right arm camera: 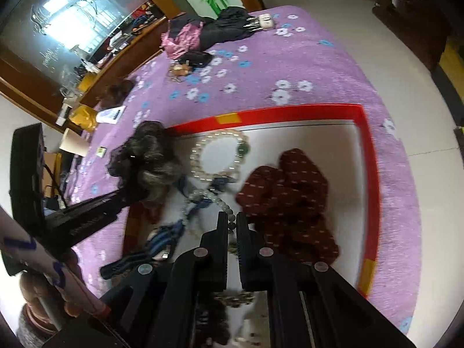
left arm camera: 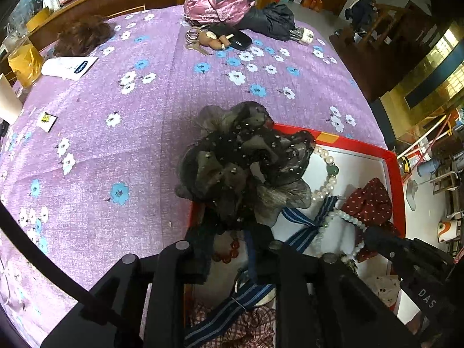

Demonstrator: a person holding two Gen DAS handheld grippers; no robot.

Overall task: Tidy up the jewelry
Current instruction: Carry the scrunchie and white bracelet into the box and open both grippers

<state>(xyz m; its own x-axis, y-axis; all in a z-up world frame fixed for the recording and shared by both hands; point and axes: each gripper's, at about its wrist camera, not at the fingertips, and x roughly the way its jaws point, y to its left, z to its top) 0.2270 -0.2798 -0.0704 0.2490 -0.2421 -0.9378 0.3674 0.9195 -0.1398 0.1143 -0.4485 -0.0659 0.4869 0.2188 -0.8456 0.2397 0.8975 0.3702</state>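
Trouble is brewing at the red box [right arm camera: 372,156]; the left gripper [left arm camera: 229,232] is pinching a black scrunchie [left arm camera: 240,156] over the box's edge, risking a spill onto the purple cloth [left arm camera: 116,133]; the right gripper [right arm camera: 231,220], pressed together on a bead string [right arm camera: 203,197], is risking dragging the tangled striped ribbon [right arm camera: 165,237].

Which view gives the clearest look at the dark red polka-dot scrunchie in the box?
The right wrist view: the dark red polka-dot scrunchie lies whole, though slightly blurred, on the white floor of the red-rimmed box. The left wrist view shows only part at the frame's edge.
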